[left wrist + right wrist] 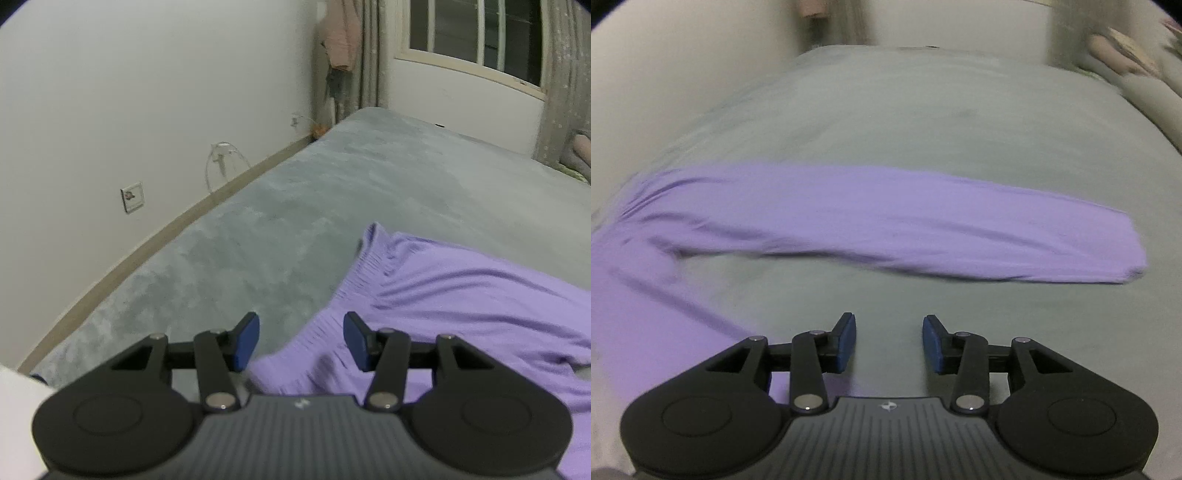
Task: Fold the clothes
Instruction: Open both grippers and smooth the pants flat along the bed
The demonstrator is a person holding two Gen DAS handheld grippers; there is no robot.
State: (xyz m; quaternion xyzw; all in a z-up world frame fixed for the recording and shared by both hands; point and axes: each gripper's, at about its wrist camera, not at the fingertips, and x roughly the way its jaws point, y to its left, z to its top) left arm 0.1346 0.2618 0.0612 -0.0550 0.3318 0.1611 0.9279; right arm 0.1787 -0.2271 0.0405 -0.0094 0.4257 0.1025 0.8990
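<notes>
Both grippers (301,341) (889,343) open; trousers (886,221) flat, seemingly.

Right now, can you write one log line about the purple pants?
purple pants: spread on grey bed cover | left gripper: open, above waistband | right gripper: open, empty | fold: not started

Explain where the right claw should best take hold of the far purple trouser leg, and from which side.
Probably at its cuff end, coming in from the right: that free, flat end of the purple trousers lies on the grey bedcover, and the open right claw hangs empty nearer than it.
</notes>
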